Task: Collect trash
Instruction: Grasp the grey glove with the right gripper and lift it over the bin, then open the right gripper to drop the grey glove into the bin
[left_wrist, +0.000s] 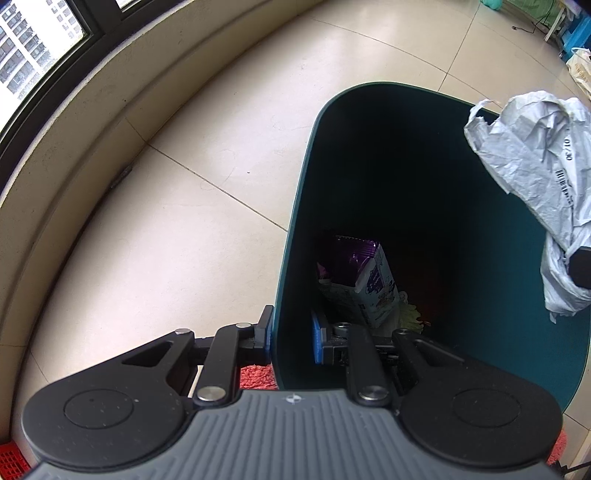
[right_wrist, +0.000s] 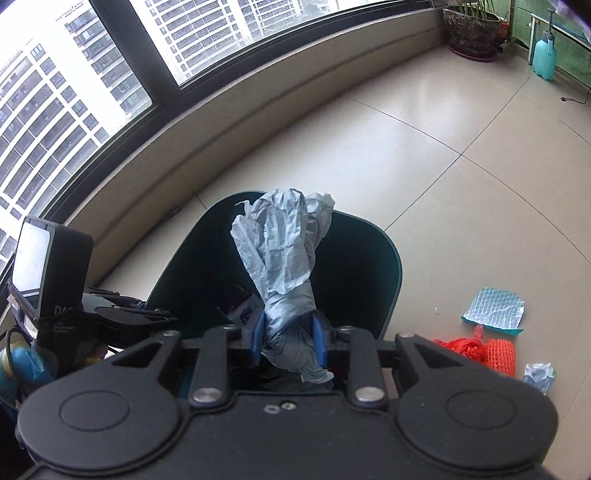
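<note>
The bin (left_wrist: 424, 221) wall is pinched by the narrowed left tongs (left_wrist: 291, 338), seemingly to steady it. A crumpled grey bag (right_wrist: 284, 251) is gripped in the right tongs (right_wrist: 288, 341), above the bin mouth, apparently for dropping in. More trash (right_wrist: 493, 308) lies on the floor right of them.

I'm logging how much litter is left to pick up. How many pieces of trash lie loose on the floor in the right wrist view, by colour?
Teal and light blue patterned sheet: 1
Red plastic bag: 1
Orange-red foam net: 1
White and teal crumpled wrapper: 1
Total: 4
</note>
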